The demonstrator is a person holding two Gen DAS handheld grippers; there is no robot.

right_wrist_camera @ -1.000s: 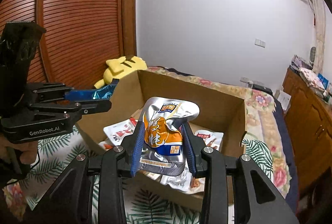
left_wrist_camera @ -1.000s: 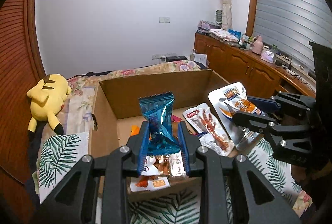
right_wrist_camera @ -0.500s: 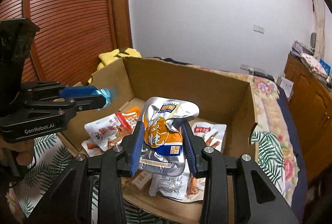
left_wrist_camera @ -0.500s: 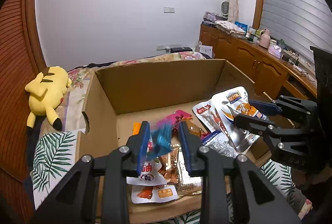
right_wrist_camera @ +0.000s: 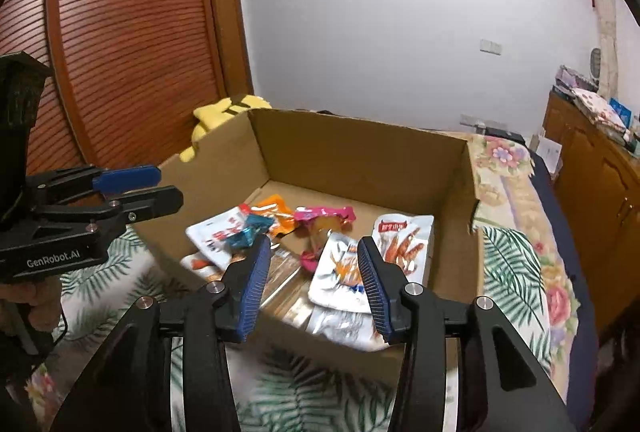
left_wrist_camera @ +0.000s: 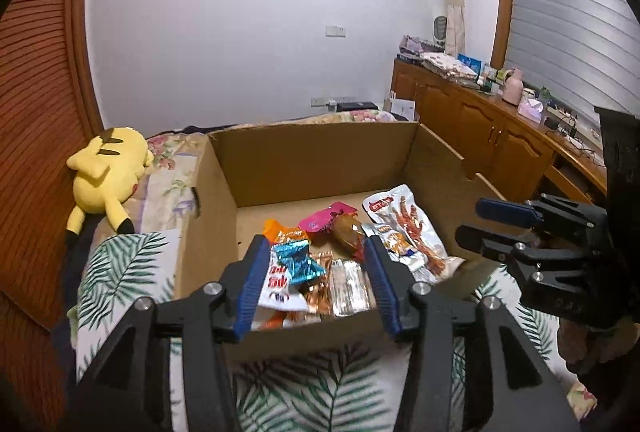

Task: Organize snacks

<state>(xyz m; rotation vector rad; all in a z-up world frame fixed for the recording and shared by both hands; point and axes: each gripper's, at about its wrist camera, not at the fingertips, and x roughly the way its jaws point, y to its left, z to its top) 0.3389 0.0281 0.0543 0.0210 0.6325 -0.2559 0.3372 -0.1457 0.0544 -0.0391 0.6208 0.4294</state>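
While both tools are hovering at the near rim of the cardboard box (left_wrist_camera: 320, 160) on the bed, their jaws have just been opening. The left tool (left_wrist_camera: 316, 252) is standing parted with nothing pinched; the blue candy packet (left_wrist_camera: 298, 262) is lying loose on the snack pile inside. The right tool (right_wrist_camera: 312, 252) is likewise gaping, the silver pouch (right_wrist_camera: 340, 272) lying free in the box beside the red-printed packet (right_wrist_camera: 402, 244).

Bed (left_wrist_camera: 132, 272) with cardboard box (left_wrist_camera: 316, 160) and yellow plush toy (left_wrist_camera: 108, 172).
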